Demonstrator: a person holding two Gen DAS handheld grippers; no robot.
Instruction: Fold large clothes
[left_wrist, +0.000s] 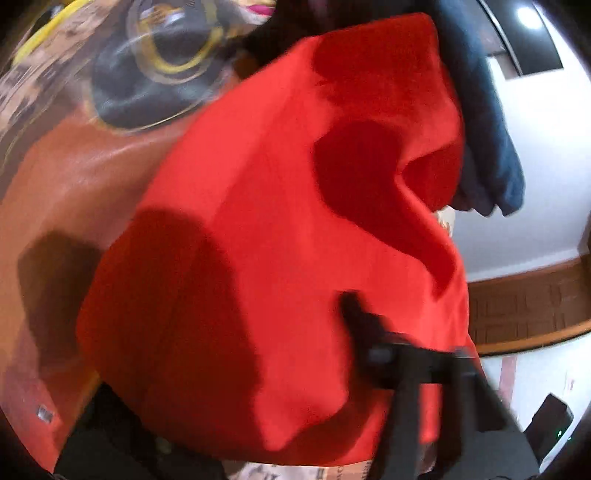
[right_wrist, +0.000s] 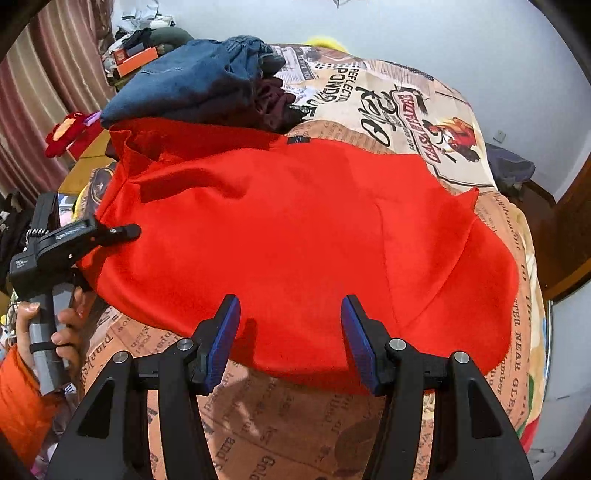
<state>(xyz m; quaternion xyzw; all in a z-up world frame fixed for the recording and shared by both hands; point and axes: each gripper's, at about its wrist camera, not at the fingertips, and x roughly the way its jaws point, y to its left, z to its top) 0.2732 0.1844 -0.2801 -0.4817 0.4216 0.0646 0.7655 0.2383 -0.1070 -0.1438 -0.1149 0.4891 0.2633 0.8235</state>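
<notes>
A large red garment (right_wrist: 295, 236) lies spread on the printed bedspread (right_wrist: 388, 99). My right gripper (right_wrist: 290, 308) is open, its blue pads (right_wrist: 225, 332) just over the garment's near edge, holding nothing. My left gripper (right_wrist: 129, 232) is at the garment's left edge, held by a hand; its jaws look closed on the red cloth. In the blurred left wrist view the red garment (left_wrist: 277, 240) fills the frame, and one black finger (left_wrist: 354, 314) lies against it.
Folded blue and dark clothes (right_wrist: 192, 85) are piled at the garment's far edge. A red plush toy (right_wrist: 68, 133) and cluttered boxes (right_wrist: 136, 59) lie left of the bed. A wooden door (right_wrist: 569, 229) is at right.
</notes>
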